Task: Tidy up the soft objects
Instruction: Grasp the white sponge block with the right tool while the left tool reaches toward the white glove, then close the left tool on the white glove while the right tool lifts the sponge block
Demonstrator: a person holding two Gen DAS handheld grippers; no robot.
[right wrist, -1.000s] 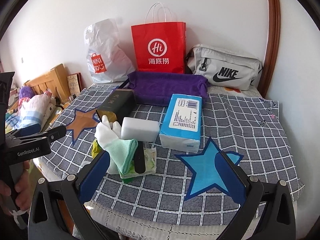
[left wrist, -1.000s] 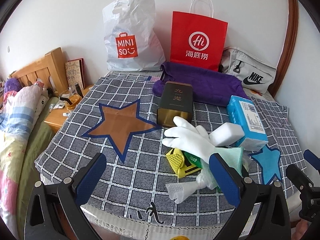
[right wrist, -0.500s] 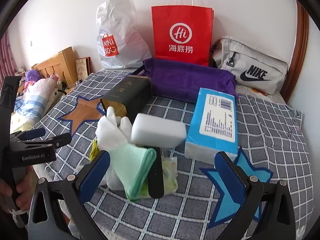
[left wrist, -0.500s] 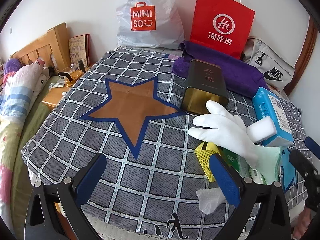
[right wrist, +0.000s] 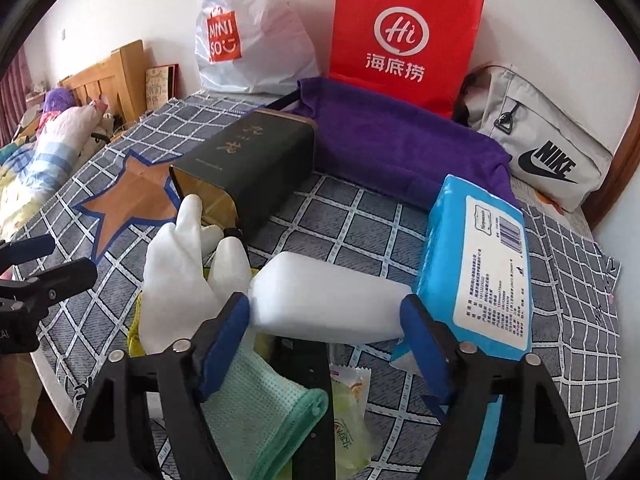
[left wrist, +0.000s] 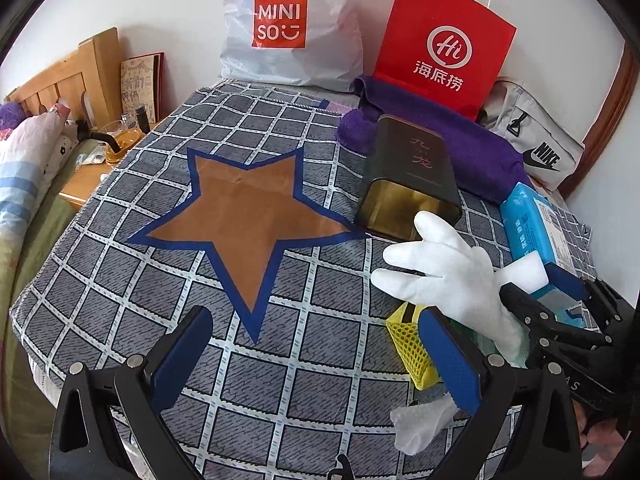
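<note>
L wrist view: left gripper is hanging wide open over the checked cloth, holding nothing. R wrist view: right gripper is closing around the white sponge block atop the pile; pads look to be touching its ends. Risk: sponge squashing or slipping, dragging the white glove along.

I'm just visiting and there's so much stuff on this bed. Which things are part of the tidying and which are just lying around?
In the job:
- white sponge block, between the closing right gripper
- white glove
- green cloth
- blue tissue pack

Lying about:
- red paper bag
- Miniso bag
- Nike pouch
- dark tin
</note>
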